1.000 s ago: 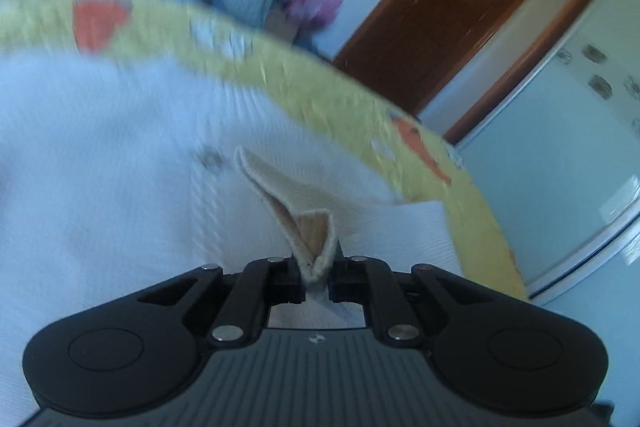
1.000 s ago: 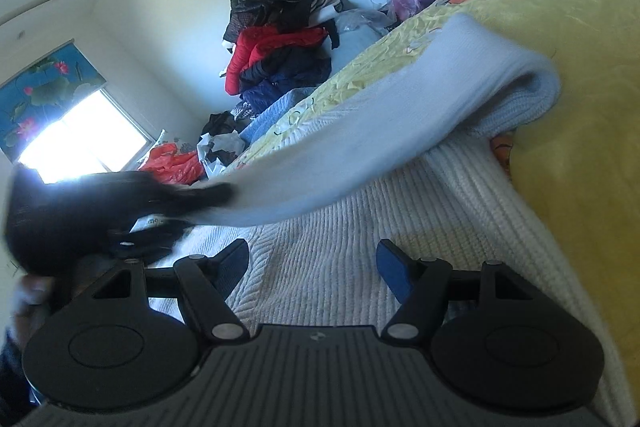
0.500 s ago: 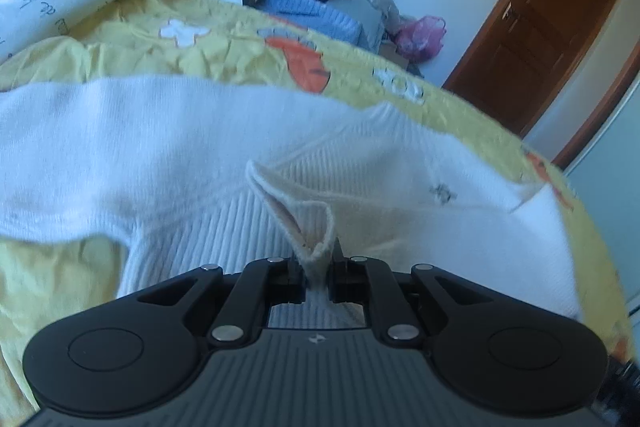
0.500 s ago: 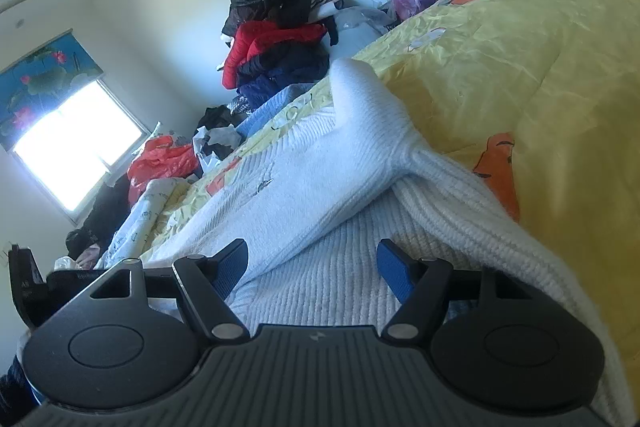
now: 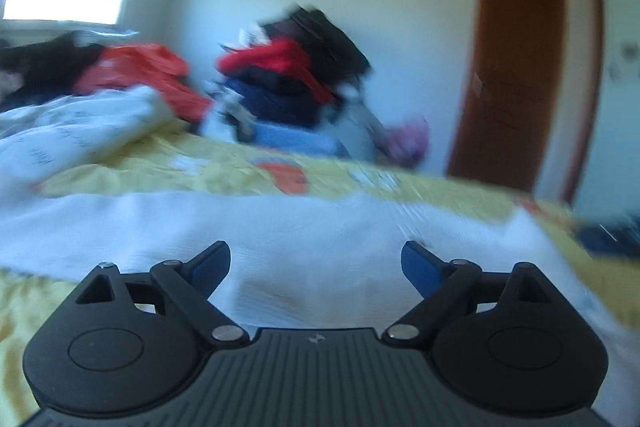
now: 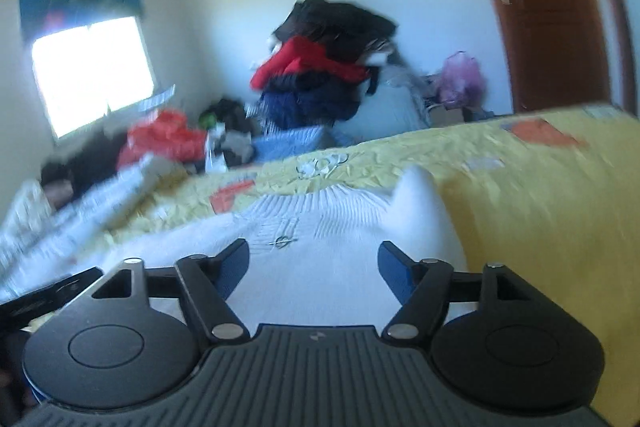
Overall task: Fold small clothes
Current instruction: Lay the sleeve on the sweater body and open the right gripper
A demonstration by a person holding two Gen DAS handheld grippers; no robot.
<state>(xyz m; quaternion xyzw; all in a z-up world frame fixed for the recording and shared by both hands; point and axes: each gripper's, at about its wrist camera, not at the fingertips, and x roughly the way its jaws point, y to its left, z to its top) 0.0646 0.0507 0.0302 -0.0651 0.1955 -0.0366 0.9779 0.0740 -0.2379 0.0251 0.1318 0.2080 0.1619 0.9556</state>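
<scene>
A small white ribbed knit sweater (image 5: 280,231) lies on the yellow bedspread (image 5: 160,167). In the left wrist view it spreads across the frame just ahead of the fingers. My left gripper (image 5: 316,263) is open and empty, low over it. In the right wrist view the sweater (image 6: 320,227) shows its ribbed collar and a folded-over sleeve humped at the right. My right gripper (image 6: 314,263) is open and empty just above the sweater's near part. Both views are blurred.
A heap of red, black and navy clothes (image 5: 296,75) stands beyond the bed against the wall. A white printed quilt (image 5: 68,135) lies at the left on the bed. A brown door (image 5: 516,83) is at the right. A bright window (image 6: 92,71) is at the left.
My left gripper has opened and let go of the sweater's cuff, then lifted and tilted up. The sleeve now lies folded over the sweater. My right gripper stayed open and tilted up toward the room.
</scene>
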